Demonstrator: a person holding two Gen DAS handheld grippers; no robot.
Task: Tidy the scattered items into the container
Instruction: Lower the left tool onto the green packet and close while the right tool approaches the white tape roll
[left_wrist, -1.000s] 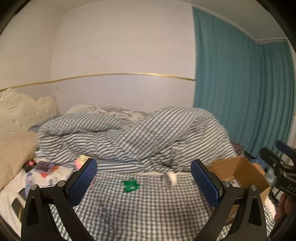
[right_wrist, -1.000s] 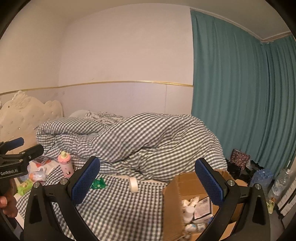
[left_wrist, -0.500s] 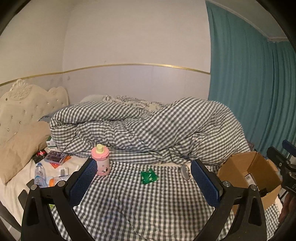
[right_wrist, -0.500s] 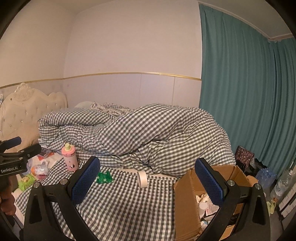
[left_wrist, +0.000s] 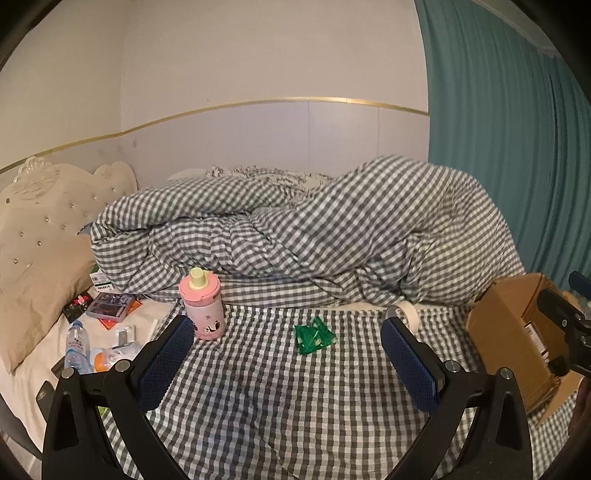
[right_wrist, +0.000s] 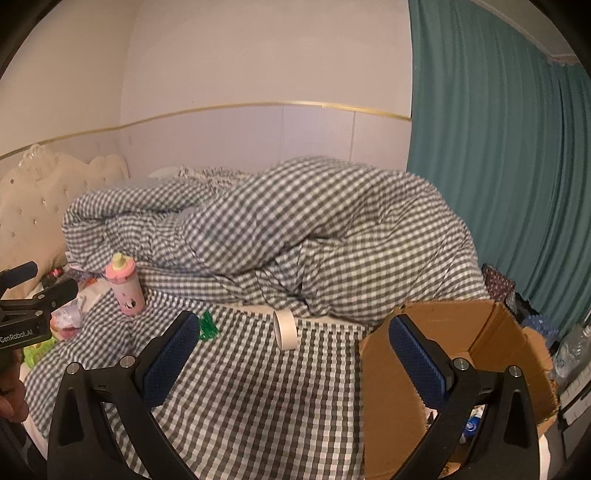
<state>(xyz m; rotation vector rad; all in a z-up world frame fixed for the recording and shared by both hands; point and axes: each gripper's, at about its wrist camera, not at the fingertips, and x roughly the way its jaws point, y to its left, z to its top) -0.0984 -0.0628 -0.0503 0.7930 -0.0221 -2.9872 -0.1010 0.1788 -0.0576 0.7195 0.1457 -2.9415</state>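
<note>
Checked bedding (left_wrist: 258, 387) covers the bed, with a heaped quilt (left_wrist: 332, 236) behind and teal curtains (right_wrist: 498, 166) to the right. My left claw (left_wrist: 288, 363) hangs over the flat spread with its jaws wide apart and nothing between them; my right claw (right_wrist: 295, 360) is likewise spread and empty. A green packet (left_wrist: 314, 336) lies flat ahead of the left claw, nearly centred between its pads and slightly right of middle, so the left claw is the nearer one. I cannot tell its long axis. A pink bottle (left_wrist: 202, 304) stands upright just beyond the left pad. A roll of tape (right_wrist: 285, 329) stands on edge near the quilt's foot. The cardboard box (right_wrist: 480, 354), my container, sits open at the bed's right edge. The left view shows the whole packet, plus clutter (left_wrist: 103, 332) by the pillow; the right view half hides the packet behind a pad but shows the box interior, already holding items.
</note>
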